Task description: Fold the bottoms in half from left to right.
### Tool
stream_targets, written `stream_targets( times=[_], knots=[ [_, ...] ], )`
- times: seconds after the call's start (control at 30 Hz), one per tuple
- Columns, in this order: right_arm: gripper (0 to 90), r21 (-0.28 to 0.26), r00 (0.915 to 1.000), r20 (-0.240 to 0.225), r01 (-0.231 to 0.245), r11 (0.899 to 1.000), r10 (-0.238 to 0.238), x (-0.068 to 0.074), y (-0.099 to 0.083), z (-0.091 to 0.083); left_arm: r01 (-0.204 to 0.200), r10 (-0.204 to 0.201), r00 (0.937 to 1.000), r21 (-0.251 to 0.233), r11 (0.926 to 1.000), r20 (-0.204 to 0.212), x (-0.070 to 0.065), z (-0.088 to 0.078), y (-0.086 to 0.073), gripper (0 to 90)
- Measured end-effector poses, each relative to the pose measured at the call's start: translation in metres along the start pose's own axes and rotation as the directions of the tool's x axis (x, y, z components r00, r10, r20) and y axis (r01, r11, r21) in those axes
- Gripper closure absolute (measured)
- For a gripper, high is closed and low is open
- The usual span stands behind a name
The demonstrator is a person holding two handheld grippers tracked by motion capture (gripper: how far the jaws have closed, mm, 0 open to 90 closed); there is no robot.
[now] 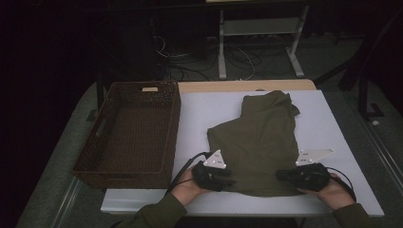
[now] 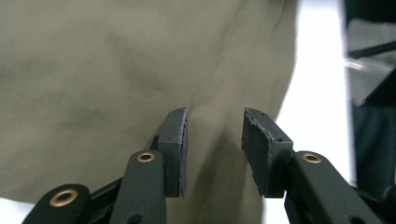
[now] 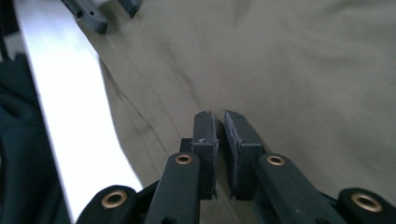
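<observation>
1. Clearly the work in hand is folding the olive garment (image 1: 259, 142), which lies spread on the white table (image 1: 332, 142), to the right of the basket, with its near hem at the table's near edge.
2. Left gripper (image 1: 223, 178): it sits at the garment's near-left corner. In the left gripper view its jaws stand apart over the cloth, with the fabric (image 2: 140, 70) beyond and between them but not pinched, so it is open. I judge it is lining up on the hem before closing.
3. Right gripper (image 1: 285, 175): it rests at the near-right part of the hem. In the right gripper view the jaws are all but together, a thin gap left, with the cloth (image 3: 280, 60) running under and between them. They look clamped on a fold of the hem, though the pinched edge itself is hard to make out.
4. Why so placed: holding both near corners would let the person lift the hem evenly and carry it away, to fold the garment over itself.
5. Around: a brown woven basket (image 1: 171, 137) stands empty just left of the garment, probably the place for the folded piece.
6. In the way: nothing lies on the cloth; the basket's right wall is close to the left hand (image 1: 187, 187), so a wide swing could knock it.
</observation>
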State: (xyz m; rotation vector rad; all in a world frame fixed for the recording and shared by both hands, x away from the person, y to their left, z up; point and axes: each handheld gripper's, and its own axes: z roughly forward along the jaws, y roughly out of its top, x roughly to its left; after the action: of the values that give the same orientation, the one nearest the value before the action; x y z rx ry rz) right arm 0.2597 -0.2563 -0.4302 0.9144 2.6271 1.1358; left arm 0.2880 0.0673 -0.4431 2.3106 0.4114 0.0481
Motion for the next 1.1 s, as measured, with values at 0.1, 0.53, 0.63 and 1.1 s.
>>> stream_targets(
  times=[0.1,0.53,0.63,1.1],
  knots=[
    [82.6,0.075,0.9991,0.043,0.002,0.997,-0.005,-0.005,-0.004,0.012,0.020,-0.020,0.9993,0.002,0.9998,-0.031,0.008,0.002,-0.003,61.1],
    [49.5,0.050,0.9989,-0.046,0.012,0.999,-0.009,-0.004,-0.008,0.006,-0.062,0.061,0.9907,0.007,0.9981,0.122,-0.005,0.002,-0.001,34.3],
    [44.4,0.045,0.9983,-0.053,0.028,0.999,-0.025,-0.002,-0.009,0.005,-0.110,0.106,0.9879,0.030,0.9935,0.113,-0.010,0.006,-0.002,31.5],
    [41.3,0.031,0.9985,-0.047,0.030,0.999,-0.028,-0.001,-0.013,0.002,-0.203,0.201,0.9788,0.060,0.9774,0.041,-0.008,0.004,0.001,71.2]
  ],
)
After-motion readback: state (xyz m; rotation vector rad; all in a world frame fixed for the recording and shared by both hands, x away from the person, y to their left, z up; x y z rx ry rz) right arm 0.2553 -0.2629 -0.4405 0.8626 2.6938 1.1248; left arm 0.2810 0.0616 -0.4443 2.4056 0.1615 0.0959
